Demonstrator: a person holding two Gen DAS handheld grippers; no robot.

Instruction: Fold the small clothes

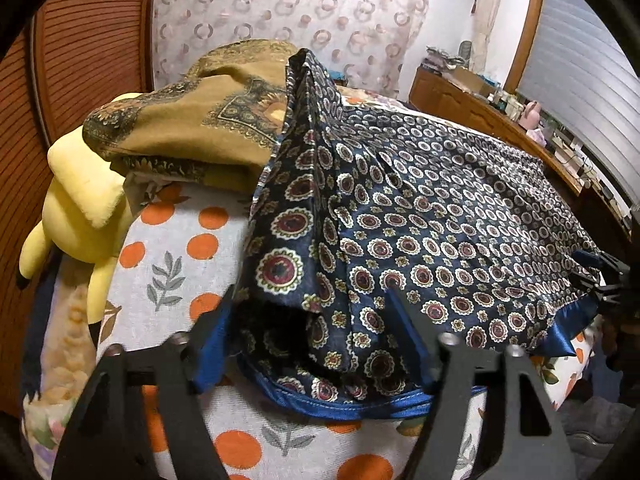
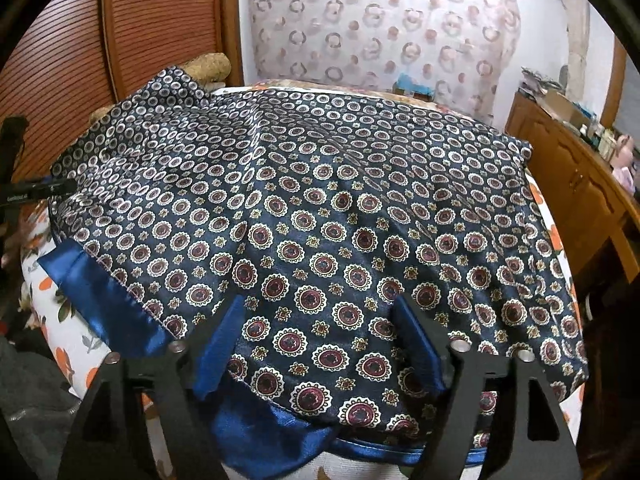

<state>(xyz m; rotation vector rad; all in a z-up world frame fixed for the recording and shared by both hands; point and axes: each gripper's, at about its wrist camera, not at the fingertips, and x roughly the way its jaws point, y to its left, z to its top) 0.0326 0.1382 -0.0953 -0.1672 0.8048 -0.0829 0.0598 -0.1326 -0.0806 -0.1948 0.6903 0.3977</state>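
Observation:
A navy satin cloth (image 1: 440, 216) with medallion print and blue trim lies spread on the bed; it fills the right wrist view (image 2: 320, 216). My left gripper (image 1: 316, 336) stands open around its near left corner, where a bunched fold rises between the blue pads. The right gripper shows at the far right of the left wrist view (image 1: 608, 280), at the cloth's other corner. In its own view my right gripper (image 2: 320, 332) is open with the cloth's near edge between the pads. The left gripper shows at that view's left edge (image 2: 36, 190).
The bed sheet (image 1: 172, 256) is white with orange dots and leaves. A mustard patterned cloth (image 1: 200, 120) and a yellow plush toy (image 1: 80, 208) lie at the far left by the wooden headboard (image 1: 80, 40). A wooden dresser (image 1: 480, 108) with clutter stands on the right.

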